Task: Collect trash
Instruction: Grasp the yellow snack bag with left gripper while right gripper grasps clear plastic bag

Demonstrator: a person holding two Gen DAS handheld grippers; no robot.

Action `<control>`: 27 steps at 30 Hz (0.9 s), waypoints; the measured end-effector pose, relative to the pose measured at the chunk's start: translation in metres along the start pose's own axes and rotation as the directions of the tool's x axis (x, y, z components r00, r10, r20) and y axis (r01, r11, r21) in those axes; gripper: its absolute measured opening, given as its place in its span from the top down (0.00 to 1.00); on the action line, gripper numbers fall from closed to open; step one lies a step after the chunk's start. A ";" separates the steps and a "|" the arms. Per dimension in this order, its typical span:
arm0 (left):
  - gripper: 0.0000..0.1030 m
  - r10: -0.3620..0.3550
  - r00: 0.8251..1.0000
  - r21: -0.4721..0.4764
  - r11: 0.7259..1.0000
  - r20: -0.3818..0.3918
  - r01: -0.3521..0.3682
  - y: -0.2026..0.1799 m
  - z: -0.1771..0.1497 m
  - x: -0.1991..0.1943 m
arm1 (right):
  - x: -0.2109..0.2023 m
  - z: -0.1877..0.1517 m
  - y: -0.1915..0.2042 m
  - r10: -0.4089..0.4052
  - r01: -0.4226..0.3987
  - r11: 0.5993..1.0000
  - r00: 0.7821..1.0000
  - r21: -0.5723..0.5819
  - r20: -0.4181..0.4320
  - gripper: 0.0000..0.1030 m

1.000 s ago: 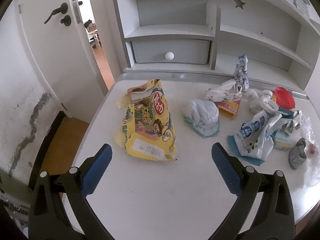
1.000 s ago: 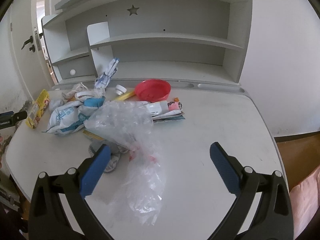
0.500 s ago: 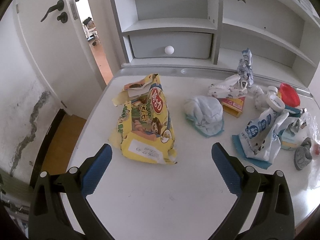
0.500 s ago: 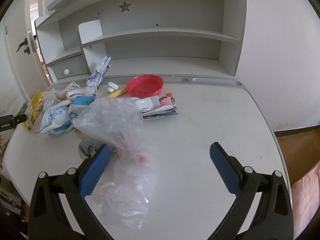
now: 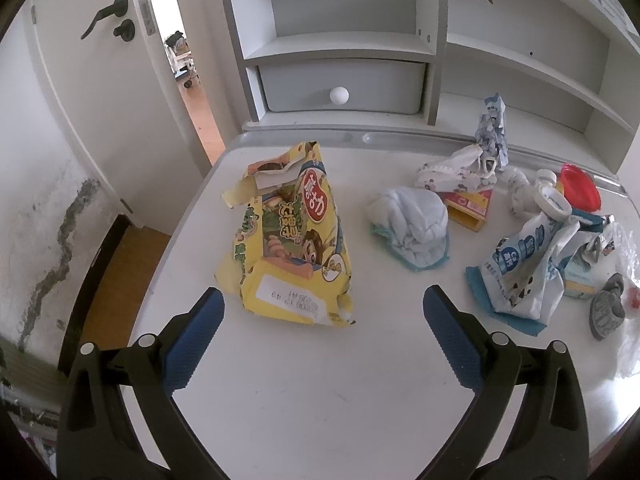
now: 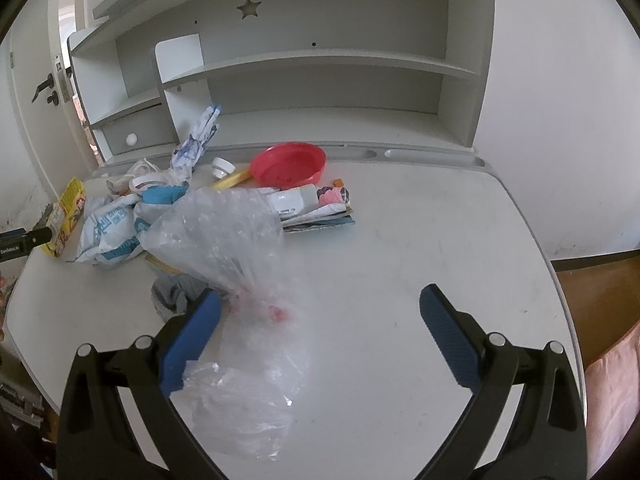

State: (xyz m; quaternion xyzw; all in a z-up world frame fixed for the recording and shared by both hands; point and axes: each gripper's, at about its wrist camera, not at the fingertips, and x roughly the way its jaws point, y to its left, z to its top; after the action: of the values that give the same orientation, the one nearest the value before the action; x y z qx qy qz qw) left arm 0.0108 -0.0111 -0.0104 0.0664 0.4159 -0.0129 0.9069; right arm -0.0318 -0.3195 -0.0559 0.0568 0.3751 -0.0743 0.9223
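on white desk point(image 6: 400, 264): clear plastic bag point(image 6: 224, 240) holds red bits; left tongs point(image 5: 320, 312), right tongs point(image 6: 320, 308) spread, empty

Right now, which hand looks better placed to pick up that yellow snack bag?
Probably the left. Its open tool faces the yellow snack bag directly, close ahead. The right tool, also open, sits over the clear plastic bag instead.

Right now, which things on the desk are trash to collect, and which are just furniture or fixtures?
Trash: yellow snack bag, clear plastic bag, blue-and-white wrapper, crumpled tissue, red lid.

Not trash: desk, shelf unit, drawer, door.
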 end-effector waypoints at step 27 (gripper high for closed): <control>0.72 -0.072 0.997 0.018 0.997 -0.033 0.073 0.022 0.024 0.062 | 0.034 -0.001 0.007 0.169 -0.165 0.985 0.976 0.041 -0.134 0.68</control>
State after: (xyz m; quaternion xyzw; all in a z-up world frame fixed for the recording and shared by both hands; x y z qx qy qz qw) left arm 0.0713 0.0097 -0.0398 0.0602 0.4326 -0.0485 0.8983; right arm -0.0070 -0.3153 -0.0800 0.1065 0.4302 0.0022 0.8964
